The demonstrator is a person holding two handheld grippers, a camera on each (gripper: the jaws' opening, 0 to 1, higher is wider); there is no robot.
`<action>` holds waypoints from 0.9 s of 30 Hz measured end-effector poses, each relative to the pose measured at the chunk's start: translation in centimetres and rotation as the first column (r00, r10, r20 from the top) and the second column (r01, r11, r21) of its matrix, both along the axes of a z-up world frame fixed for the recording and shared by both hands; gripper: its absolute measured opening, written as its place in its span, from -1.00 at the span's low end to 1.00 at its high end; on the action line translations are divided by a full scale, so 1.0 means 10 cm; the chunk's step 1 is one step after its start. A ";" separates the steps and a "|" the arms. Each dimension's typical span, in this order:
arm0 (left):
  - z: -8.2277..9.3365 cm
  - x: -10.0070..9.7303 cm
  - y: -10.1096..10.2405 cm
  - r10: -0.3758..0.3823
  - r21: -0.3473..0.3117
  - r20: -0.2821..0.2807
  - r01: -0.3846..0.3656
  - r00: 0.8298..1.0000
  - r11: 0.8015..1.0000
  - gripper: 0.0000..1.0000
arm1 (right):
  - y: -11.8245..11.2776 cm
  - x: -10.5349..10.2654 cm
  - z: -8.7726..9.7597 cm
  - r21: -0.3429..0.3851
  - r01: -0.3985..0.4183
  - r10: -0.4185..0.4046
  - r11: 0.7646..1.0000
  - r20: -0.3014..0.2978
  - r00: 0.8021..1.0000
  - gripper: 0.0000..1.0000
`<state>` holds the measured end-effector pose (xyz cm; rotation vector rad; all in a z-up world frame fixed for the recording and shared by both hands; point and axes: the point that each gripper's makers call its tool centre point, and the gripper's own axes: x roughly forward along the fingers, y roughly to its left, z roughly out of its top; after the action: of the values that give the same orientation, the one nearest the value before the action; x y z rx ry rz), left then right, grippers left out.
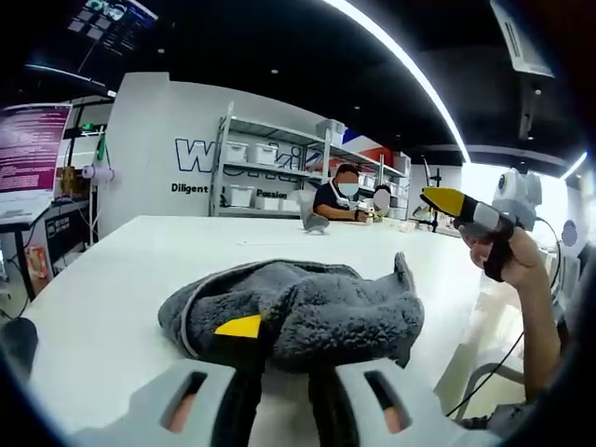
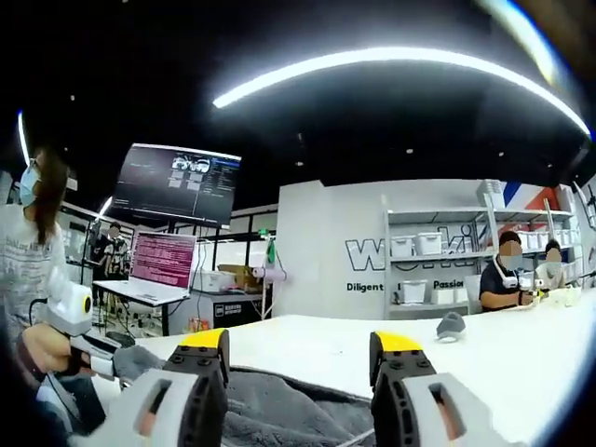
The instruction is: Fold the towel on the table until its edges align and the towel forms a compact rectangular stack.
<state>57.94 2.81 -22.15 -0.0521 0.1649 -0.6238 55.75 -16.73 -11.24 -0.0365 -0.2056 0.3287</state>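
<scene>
A grey fluffy towel (image 1: 307, 307) lies crumpled in a heap on the white table (image 1: 112, 279). In the left gripper view my left gripper (image 1: 279, 346) reaches into the heap's near edge. Its jaws stand close together on a fold of towel, with one yellow tip showing and the other buried in the pile. My right gripper (image 1: 458, 205) hangs in a hand above the table's right side, apart from the towel. In the right gripper view my right gripper (image 2: 303, 346) is open with nothing between its fingers, and the towel (image 2: 279, 405) lies below it. The left gripper (image 2: 79, 326) shows at the far left.
A small grey object (image 1: 315, 222) rests far back on the table. People sit at the far end (image 1: 343, 194), before white shelves (image 1: 270, 168) with bins. A person (image 2: 28, 251) stands at left near screens (image 2: 163, 261). The table's right edge (image 1: 475, 307) drops off close to the towel.
</scene>
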 end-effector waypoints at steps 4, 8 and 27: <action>0.00 0.00 0.00 0.000 0.000 0.000 0.000 1.000 1.000 -0.64 | 0.24 -0.02 -0.06 -0.057 -0.079 0.078 0.995 -0.032 0.996 0.53; 0.00 0.00 0.00 0.001 -0.001 0.000 -0.001 1.000 1.000 -0.64 | 0.48 -0.06 -0.13 -0.133 -0.160 0.153 0.978 -0.064 0.986 0.66; -0.02 0.00 0.01 0.002 -0.004 -0.003 -0.002 1.000 1.000 -0.64 | 1.44 -0.32 -0.61 -0.496 -0.435 0.390 0.751 -0.198 0.899 0.85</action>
<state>57.89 2.93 -22.39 -0.0574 0.1663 -0.6222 52.52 -2.33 -17.39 -0.5367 -0.0302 0.8292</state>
